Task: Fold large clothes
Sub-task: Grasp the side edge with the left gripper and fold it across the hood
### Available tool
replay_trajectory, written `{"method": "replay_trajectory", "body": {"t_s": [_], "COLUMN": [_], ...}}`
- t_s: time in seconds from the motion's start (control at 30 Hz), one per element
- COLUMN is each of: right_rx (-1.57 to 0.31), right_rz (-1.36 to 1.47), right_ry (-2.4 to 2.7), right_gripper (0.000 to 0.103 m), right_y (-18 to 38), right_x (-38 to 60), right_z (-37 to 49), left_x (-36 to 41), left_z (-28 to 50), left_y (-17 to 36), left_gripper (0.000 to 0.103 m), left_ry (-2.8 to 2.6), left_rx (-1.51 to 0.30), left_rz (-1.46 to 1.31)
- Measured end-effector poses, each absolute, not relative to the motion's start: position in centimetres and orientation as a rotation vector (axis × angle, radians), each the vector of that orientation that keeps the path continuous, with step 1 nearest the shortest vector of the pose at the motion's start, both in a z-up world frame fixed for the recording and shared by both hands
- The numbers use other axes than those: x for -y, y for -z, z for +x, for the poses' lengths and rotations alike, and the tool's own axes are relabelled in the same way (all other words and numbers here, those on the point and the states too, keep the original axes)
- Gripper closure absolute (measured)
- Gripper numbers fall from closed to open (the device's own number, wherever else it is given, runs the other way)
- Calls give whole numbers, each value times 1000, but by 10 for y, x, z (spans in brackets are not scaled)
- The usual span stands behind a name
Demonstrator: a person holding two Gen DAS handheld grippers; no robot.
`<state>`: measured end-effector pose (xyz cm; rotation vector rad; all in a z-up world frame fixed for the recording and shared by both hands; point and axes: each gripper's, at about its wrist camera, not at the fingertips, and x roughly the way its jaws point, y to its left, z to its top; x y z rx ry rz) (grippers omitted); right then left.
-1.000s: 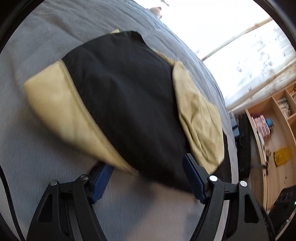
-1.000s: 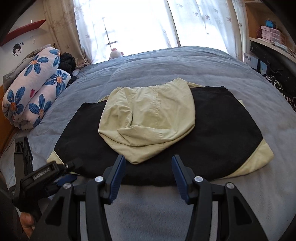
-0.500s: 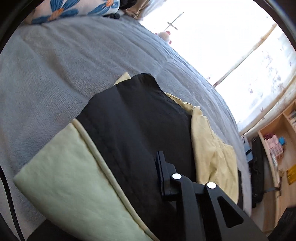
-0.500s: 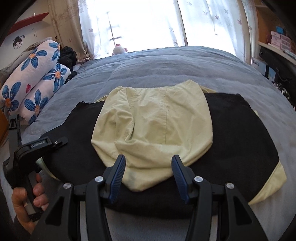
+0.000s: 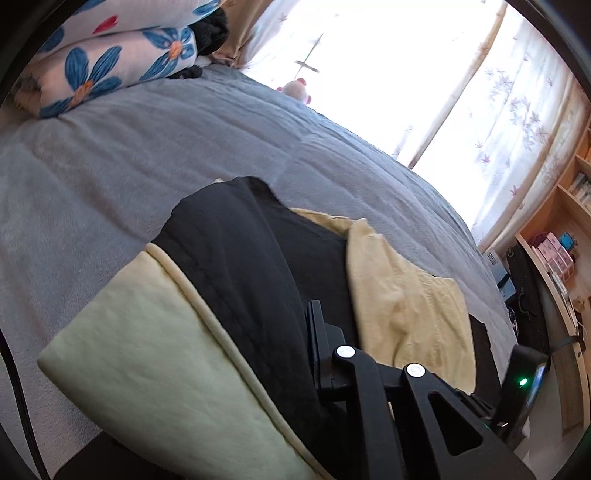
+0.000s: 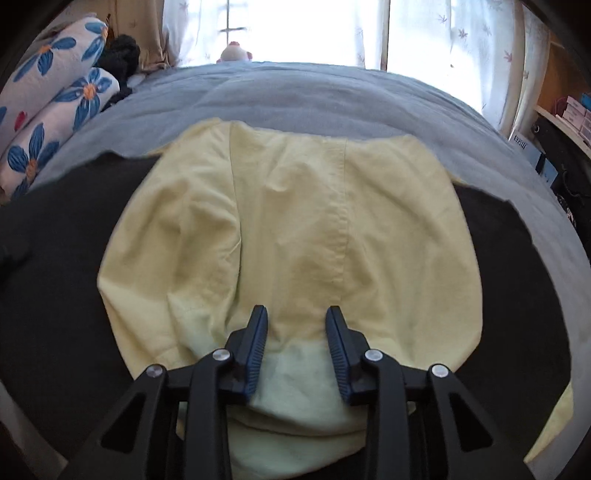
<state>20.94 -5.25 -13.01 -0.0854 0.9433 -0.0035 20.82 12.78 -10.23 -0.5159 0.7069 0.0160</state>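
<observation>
A black and pale yellow hooded garment lies flat on the grey bed. In the right wrist view its yellow hood (image 6: 295,229) lies folded over the black body (image 6: 59,280). My right gripper (image 6: 297,343) is open, its fingers (image 6: 256,347) low over the hood's near edge. In the left wrist view the garment's black side (image 5: 251,266) and yellow cuff (image 5: 147,350) fill the lower frame. Only one finger (image 5: 317,332) of my left gripper shows; the cloth covers the other, so the garment's side edge lies between the jaws.
The grey bed cover (image 5: 110,155) stretches toward a bright curtained window (image 6: 295,26). Flowered pillows (image 6: 48,96) lie at the bed's left. A small plush toy (image 6: 236,55) sits by the window. Wooden shelves (image 5: 554,258) stand to the right.
My left gripper has slid in at the garment's side edge and one finger went under the cloth. My right gripper has moved forward and down over the yellow hood.
</observation>
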Motion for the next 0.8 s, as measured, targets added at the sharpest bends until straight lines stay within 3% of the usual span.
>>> {"method": "replay_trajectory", "body": {"t_s": [0.4,0.8], "right_rx": [-968,-850], "right_rz": [151,352], "right_ry": [-63,170], "right_gripper": [70,69], "right_y": [93,59], "right_x": [95,225], "right_z": [178,88], "left_x": [-77,67], "left_z": [202,212], "left_y": [49,1], "left_gripper": [96,96], "left_ry": [23,189], "left_rx": [-662,-602], "left_rz": [-387,-144]}}
